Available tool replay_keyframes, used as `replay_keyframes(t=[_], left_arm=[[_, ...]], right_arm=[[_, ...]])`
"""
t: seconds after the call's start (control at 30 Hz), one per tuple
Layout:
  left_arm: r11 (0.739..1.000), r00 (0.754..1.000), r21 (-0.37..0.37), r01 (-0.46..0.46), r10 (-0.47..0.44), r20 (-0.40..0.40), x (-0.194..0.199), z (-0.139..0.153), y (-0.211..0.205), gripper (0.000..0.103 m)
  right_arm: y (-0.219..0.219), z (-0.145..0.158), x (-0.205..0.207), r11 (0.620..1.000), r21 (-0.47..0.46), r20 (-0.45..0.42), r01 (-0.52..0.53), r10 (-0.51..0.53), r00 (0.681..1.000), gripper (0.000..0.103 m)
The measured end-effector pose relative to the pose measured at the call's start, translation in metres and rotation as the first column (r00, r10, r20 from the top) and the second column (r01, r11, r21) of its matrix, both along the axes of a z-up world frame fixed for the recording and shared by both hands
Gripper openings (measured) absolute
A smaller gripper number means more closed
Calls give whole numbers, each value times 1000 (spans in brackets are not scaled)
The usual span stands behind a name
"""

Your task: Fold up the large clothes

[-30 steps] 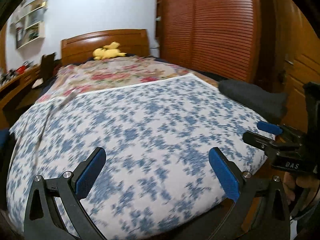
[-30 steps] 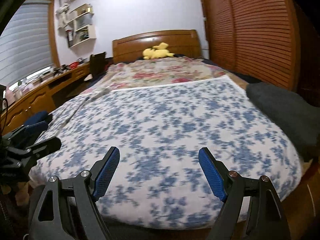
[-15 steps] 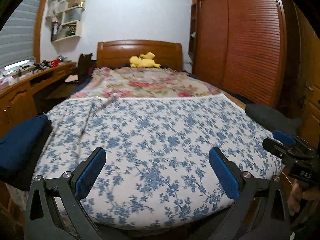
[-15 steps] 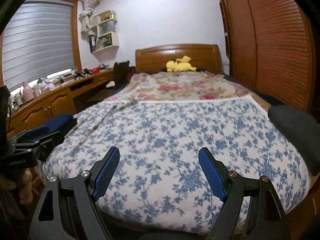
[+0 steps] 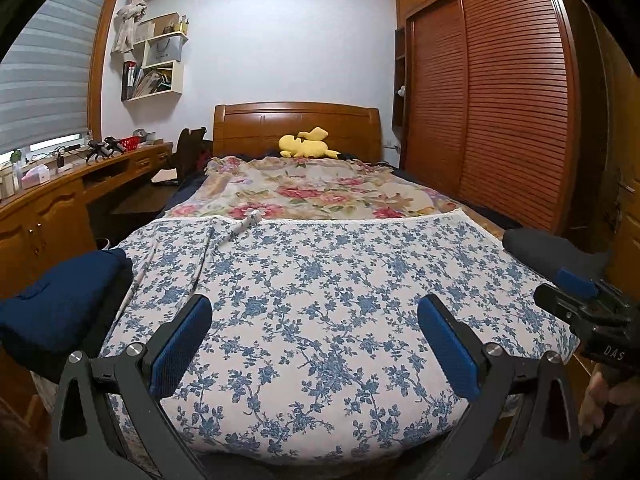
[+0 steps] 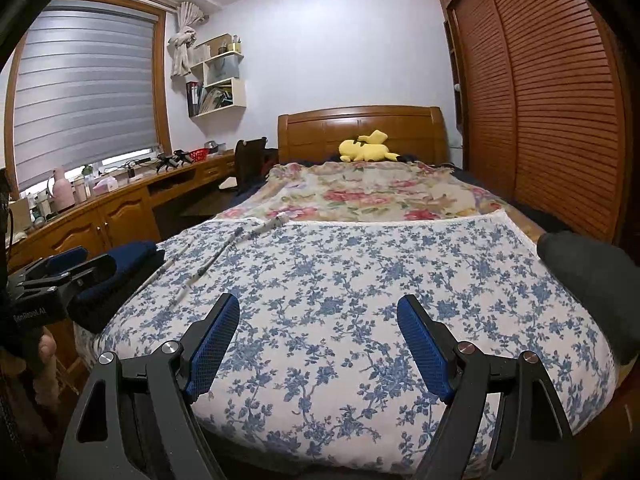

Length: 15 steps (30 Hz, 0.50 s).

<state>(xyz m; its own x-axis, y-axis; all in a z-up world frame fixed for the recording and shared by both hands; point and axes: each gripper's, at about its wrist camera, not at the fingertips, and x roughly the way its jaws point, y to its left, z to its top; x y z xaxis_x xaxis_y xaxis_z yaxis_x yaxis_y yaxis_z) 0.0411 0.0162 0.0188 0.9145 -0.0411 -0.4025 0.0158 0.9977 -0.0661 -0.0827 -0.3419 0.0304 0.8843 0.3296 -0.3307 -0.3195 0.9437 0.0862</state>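
Observation:
A large white cloth with blue flowers point(image 5: 320, 280) lies spread flat over the near half of the bed point(image 6: 360, 276). Its far edge has a white trim, and a thin white strap point(image 5: 240, 228) lies across its left part. My left gripper point(image 5: 314, 308) hovers open over the cloth's near edge with nothing between its blue pads. My right gripper point(image 6: 318, 302) is open in the same way, just to the right. Each one shows in the other's view: the left gripper point(image 6: 60, 268) at the left edge, the right gripper point(image 5: 576, 288) at the right edge.
A folded dark blue garment point(image 5: 60, 304) sits at the bed's near left corner, a dark grey one point(image 6: 592, 280) at the near right. Beyond lie a red-flowered blanket point(image 5: 320, 188), a yellow plush toy point(image 5: 306, 146) and the headboard. A wooden desk point(image 6: 100, 208) runs along the left, slatted wardrobe doors point(image 5: 500, 120) along the right.
Both grippers have drawn back and risen from the cloth, the left one more. The dark blue garment has come into the left wrist view. Both stayed open.

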Motion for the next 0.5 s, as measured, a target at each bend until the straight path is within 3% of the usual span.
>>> replay_keyframes(t=[0.5], left_arm=[[1000,1000,-4,3,-3,-2,0,-1,0,103]], right_arm=[[-1,2,-1,1000,7,4,8,-8,1000,82]])
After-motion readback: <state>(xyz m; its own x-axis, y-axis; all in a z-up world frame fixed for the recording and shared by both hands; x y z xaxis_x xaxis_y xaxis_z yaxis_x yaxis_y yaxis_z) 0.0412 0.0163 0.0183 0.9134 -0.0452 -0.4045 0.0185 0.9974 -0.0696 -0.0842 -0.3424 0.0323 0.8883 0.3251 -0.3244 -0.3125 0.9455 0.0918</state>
